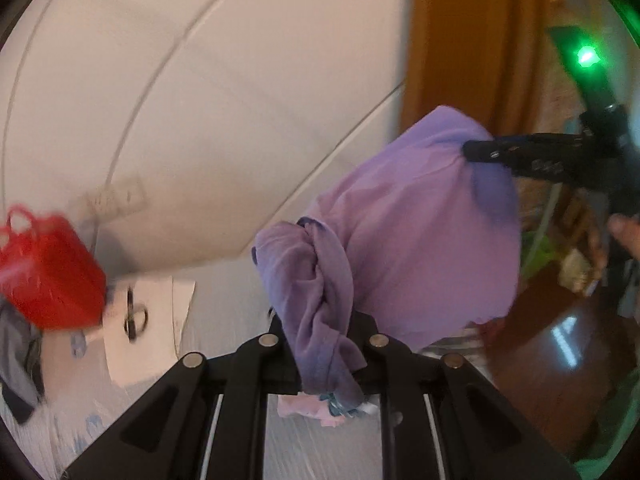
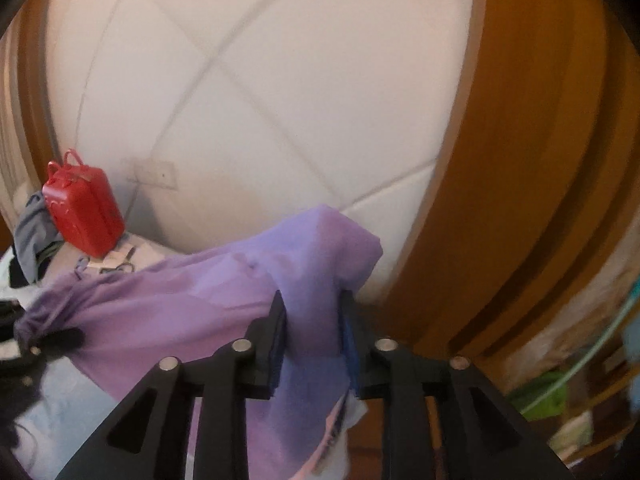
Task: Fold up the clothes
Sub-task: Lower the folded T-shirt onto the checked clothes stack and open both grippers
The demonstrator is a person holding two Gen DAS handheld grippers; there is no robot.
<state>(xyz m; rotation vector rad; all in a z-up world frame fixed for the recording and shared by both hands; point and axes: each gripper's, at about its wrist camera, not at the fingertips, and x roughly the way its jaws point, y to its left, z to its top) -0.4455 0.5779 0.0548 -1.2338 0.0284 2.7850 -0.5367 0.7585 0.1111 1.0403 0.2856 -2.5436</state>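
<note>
A purple garment [image 1: 420, 240] hangs stretched between both grippers above a pale table cover [image 1: 224, 312]. In the left wrist view my left gripper [image 1: 320, 320] is shut on a twisted bunch of its fabric, which trails down between the fingers. My right gripper [image 1: 476, 152] bites the cloth's raised far corner at the right, with a person's hand [image 1: 624, 232] on its handle. In the right wrist view the right gripper [image 2: 312, 304] has purple garment [image 2: 180, 300] filling the gap between its blue pads. The left gripper [image 2: 52, 338] shows at the left edge, pinching the other end.
A red case with handles [image 1: 48, 272] [image 2: 84, 208] stands against the white tiled wall. Beside it lie scissors on paper [image 1: 136, 316] and grey clothes [image 2: 34, 228]. A wooden door frame [image 2: 520, 160] rises at the right, with clutter on the floor below it.
</note>
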